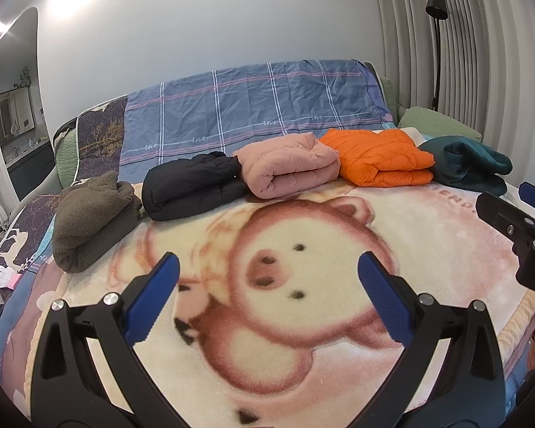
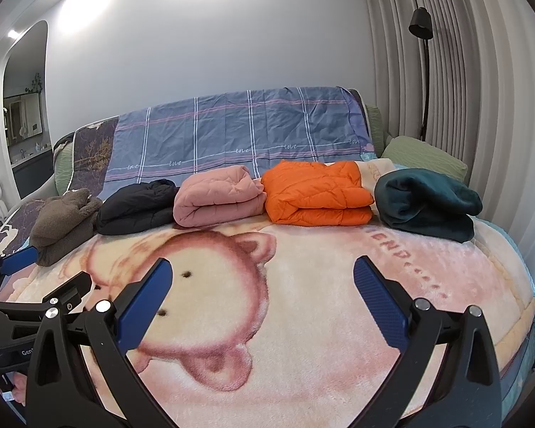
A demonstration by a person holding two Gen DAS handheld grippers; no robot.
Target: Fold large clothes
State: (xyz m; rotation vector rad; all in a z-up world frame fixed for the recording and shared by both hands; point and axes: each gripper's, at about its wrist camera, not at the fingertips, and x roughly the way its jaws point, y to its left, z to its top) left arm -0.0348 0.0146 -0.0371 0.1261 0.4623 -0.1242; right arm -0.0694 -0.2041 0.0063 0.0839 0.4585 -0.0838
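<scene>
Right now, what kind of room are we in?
Most likely a bedroom: a bed covered by a bear-print blanket, a green pillow near the headboard, and a floor lamp beside pleated curtains.

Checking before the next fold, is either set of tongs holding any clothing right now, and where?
Nothing is held. The left tongs and right tongs are both open above the bear blanket, empty.

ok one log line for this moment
left hand-held gripper open, empty | right hand-held gripper open, empty | five folded garments rowed on bed
</scene>
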